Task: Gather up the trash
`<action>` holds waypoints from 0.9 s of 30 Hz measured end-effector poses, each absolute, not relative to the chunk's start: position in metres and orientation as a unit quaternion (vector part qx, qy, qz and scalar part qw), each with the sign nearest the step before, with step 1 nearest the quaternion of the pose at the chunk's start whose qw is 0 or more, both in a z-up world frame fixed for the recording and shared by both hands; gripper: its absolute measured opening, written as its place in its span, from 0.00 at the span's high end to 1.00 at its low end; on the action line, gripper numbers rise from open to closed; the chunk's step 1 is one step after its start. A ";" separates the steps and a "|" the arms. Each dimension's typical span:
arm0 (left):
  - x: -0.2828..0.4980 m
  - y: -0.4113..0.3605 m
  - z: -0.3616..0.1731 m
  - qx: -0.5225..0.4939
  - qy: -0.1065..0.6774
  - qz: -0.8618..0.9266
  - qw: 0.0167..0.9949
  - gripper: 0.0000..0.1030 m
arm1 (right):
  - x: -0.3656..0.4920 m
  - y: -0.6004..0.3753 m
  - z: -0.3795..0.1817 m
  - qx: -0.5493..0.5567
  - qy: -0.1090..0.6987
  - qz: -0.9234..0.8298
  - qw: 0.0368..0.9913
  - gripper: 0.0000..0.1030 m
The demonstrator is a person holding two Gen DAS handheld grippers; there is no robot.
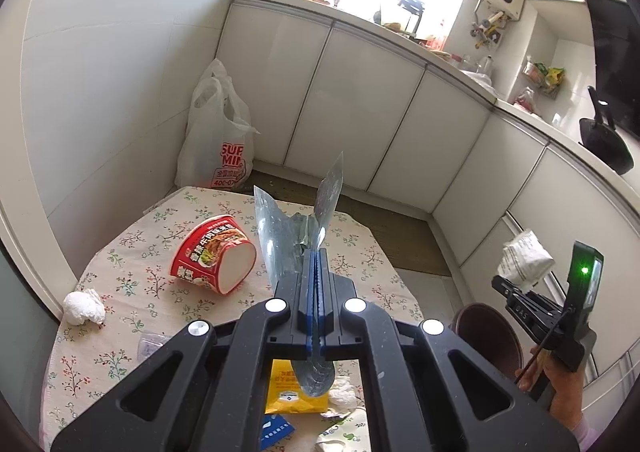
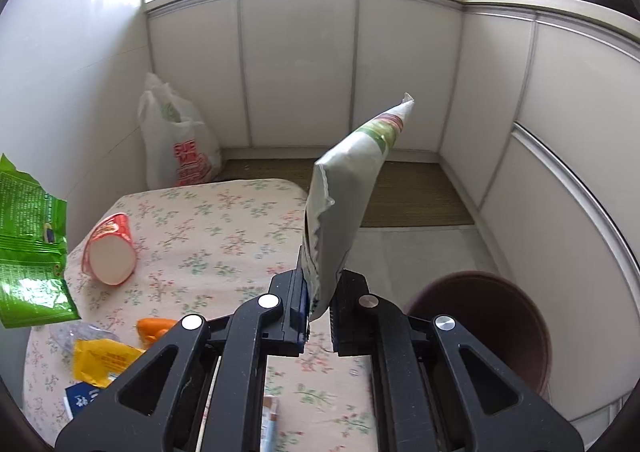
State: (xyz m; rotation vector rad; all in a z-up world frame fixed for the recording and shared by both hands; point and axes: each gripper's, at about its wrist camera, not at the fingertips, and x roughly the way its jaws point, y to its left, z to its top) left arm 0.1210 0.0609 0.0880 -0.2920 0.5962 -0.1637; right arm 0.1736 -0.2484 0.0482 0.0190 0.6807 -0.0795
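1. We see the left claw clenched on a crumpled silvery wrapper; the foil rises above the blue pads, and its lower end hangs out beneath them.
2. The right claw is grasping a pale snack pouch with a torn edge, held upright above the tabletop; its print is too small for us to read.
3. A red instant-noodle cup lies tipped on its side on the floral cloth, near a white crumpled tissue at the edge.
4. A yellow packet is partly hidden by the left claw's body.
5. A brown bin stands beside the tabletop, cut off by the right claw's frame.
6. A green wrapper is cropped at the right wrist view's left edge; we cannot tell what holds it.
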 end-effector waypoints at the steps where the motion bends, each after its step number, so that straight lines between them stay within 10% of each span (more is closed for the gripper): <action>1: 0.121 0.057 0.089 -0.143 0.292 -0.083 0.942 0.99 | 0.169 -0.257 0.048 0.013 0.332 -0.051 0.942 0.92; 13: 0.114 0.010 0.095 -0.122 0.288 -0.115 0.943 0.99 | 0.132 -0.329 0.027 0.026 0.345 -0.148 0.927 0.91; 20: 0.113 -0.015 0.095 -0.107 0.291 -0.126 0.942 0.99 | 0.132 -0.358 0.003 0.009 0.386 -0.202 0.900 0.39; 27: 0.108 -0.044 0.094 -0.088 0.294 -0.141 0.941 0.99 | 0.121 -0.371 0.003 -0.013 0.376 -0.222 0.899 0.13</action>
